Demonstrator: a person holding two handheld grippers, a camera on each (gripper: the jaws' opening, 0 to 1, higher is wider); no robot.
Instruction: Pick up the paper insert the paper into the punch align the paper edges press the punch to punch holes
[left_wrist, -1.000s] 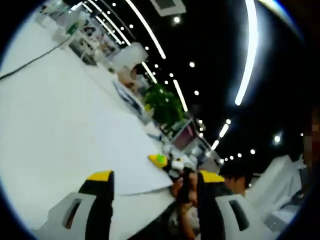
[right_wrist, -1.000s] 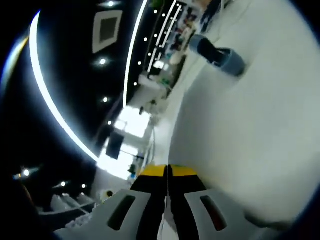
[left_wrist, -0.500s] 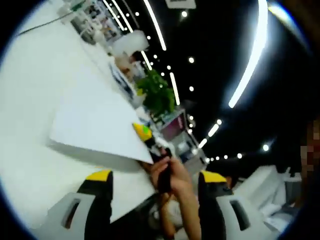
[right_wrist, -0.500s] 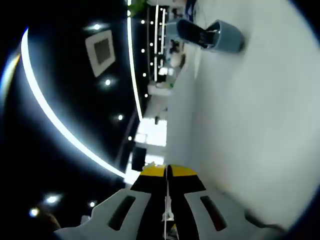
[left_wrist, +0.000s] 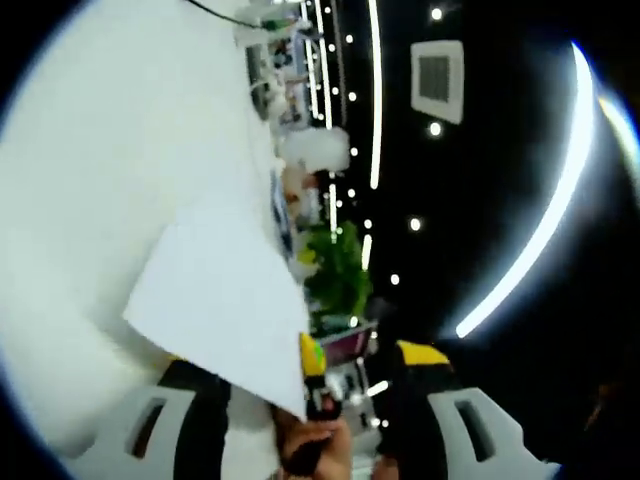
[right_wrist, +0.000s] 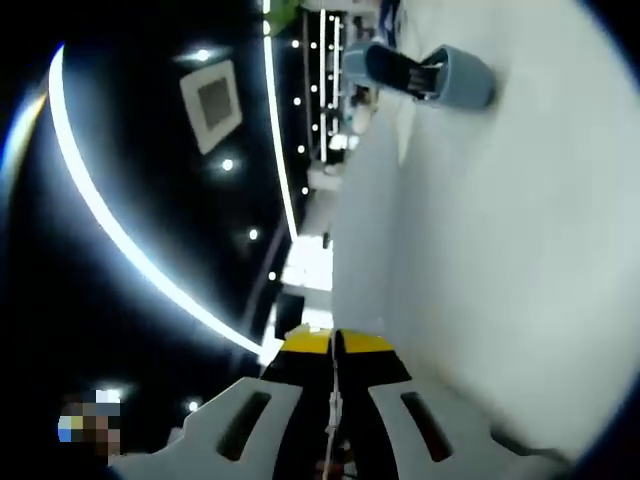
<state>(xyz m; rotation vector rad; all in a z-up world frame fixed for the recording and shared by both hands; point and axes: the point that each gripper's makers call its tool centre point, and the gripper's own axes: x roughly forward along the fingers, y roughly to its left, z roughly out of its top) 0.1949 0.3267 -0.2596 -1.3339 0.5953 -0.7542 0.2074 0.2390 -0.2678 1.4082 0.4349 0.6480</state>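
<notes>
The paper (left_wrist: 225, 300) is held up off the white worktop (left_wrist: 90, 150), pinched at one corner by the right tongs (right_wrist: 335, 345), whose jaws are pressed together on the thin sheet edge seen between them in the right gripper view. In the left gripper view those tongs come in at the sheet's near corner, gripped by a hand (left_wrist: 315, 450). The left tongs (left_wrist: 310, 365) are spread wide and hold nothing, the sheet hanging just ahead of them. The punch (right_wrist: 425, 75), a blue-grey block, lies on the worktop well ahead of the right tongs, its long axis across the view, with what appears to be its dark mouth facing left. The right tongs are judged the nearer.
</notes>
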